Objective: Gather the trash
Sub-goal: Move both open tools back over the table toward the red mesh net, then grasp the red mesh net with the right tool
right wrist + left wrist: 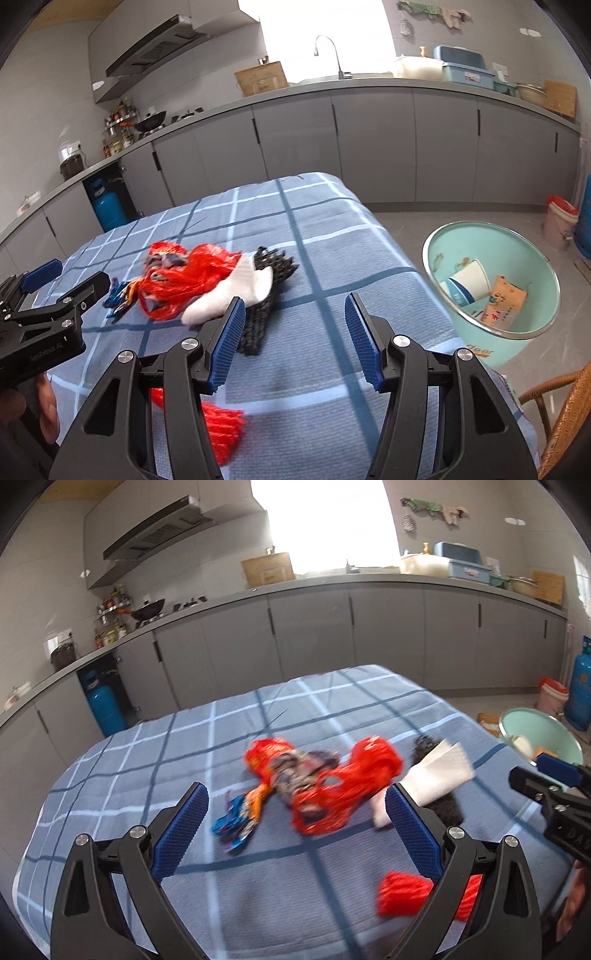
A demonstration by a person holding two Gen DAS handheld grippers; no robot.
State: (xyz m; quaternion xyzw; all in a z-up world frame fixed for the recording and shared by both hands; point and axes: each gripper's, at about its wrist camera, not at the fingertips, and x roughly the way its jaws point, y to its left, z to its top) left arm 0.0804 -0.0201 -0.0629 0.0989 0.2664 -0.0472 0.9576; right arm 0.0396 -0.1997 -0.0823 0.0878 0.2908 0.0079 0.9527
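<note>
Trash lies in a heap on the blue checked tablecloth (pixel 258 904): a red net bag (pixel 347 786) over a crumpled wrapper, a small blue and orange wrapper (pixel 238 818), a white paper napkin (pixel 439 771) and a black mesh piece (pixel 264 306). A second red net piece (pixel 404 893) lies nearer the front edge. My left gripper (pixel 297 825) hovers open just short of the heap, nothing between its blue pads. My right gripper (pixel 295 341) is open over bare cloth, to the right of the napkin (pixel 236 291) and red net (pixel 184 284). Each gripper shows at the edge of the other's view.
A mint green bin (pixel 491 280) stands on the floor right of the table, holding a paper cup (pixel 469 282) and an orange carton (pixel 504 302). A wicker chair (pixel 565 413) sits at the near right. Grey kitchen cabinets (pixel 332 635) run behind, with blue gas cylinders on the floor.
</note>
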